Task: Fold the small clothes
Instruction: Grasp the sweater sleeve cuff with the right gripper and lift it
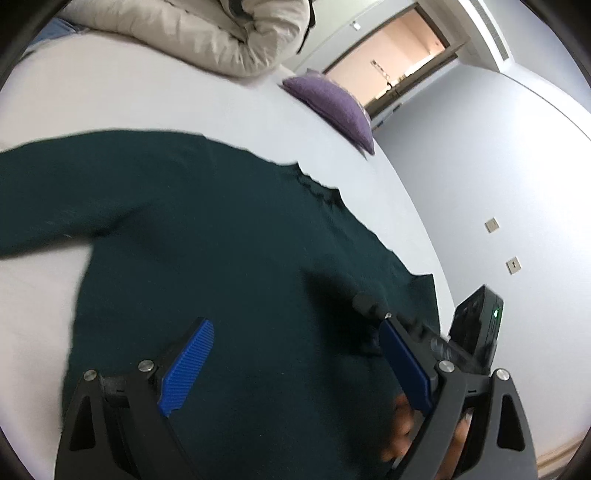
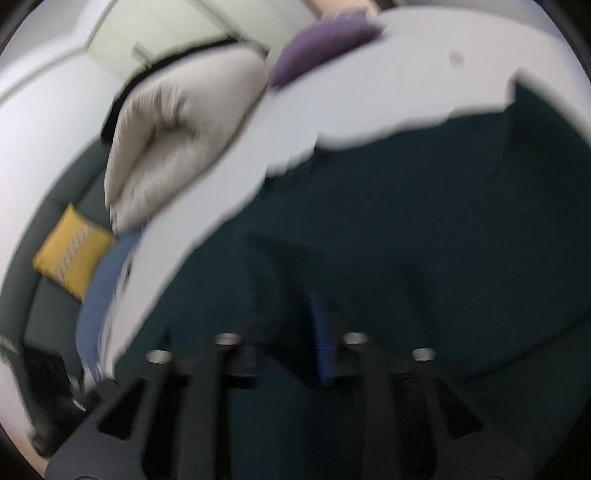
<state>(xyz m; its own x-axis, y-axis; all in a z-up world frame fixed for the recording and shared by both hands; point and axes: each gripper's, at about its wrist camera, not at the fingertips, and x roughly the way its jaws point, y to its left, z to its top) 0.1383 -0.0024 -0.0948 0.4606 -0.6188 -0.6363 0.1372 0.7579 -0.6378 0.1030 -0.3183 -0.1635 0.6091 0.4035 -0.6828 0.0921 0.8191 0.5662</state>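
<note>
White bed (image 1: 129,96): sweater (image 1: 221,240) beneath left gripper (image 1: 295,354).

You've got 1 dark green sweater (image 1: 221,229) mid-frame, 1 purple cushion (image 1: 332,107) upper centre, 1 beige quilt (image 1: 207,33) top, 1 yellow cushion (image 2: 72,254) left, 2 wall sockets (image 1: 492,225) right.

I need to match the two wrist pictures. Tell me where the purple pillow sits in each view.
Left wrist: purple pillow upper middle, at the bed's far edge, below the doorway.
Right wrist: pillow at the top, right of centre, blurred.
Shared landmark: the beige duvet, left of the pillow in both.
</note>
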